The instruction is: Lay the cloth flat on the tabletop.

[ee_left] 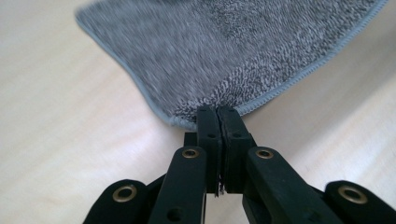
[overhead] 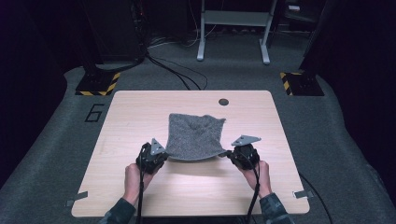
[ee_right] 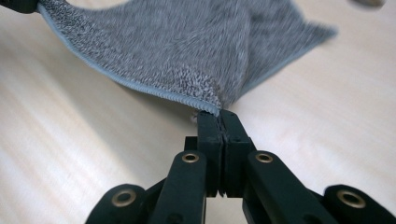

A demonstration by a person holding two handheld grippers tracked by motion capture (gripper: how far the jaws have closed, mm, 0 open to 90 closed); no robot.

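A grey terry cloth [overhead: 195, 135] with a lighter stitched hem lies in the middle of the wooden table [overhead: 140, 112]. Its near edge is lifted and stretched between my two grippers. My left gripper [overhead: 163, 151] is shut on the near left corner of the cloth [ee_left: 224, 56]; the jaws [ee_left: 218, 114] press together on the hem. My right gripper [overhead: 229, 153] is shut on the near right corner of the cloth [ee_right: 187, 51], its jaws [ee_right: 218, 116] closed on the hem. The far part of the cloth rests on the table.
A small dark round hole [overhead: 223, 101] sits near the table's far edge. Tape strips [overhead: 77, 198] mark the near corners. Beyond the table are floor cables [overhead: 177, 74], a grey stand [overhead: 232, 28] and striped bases [overhead: 98, 84].
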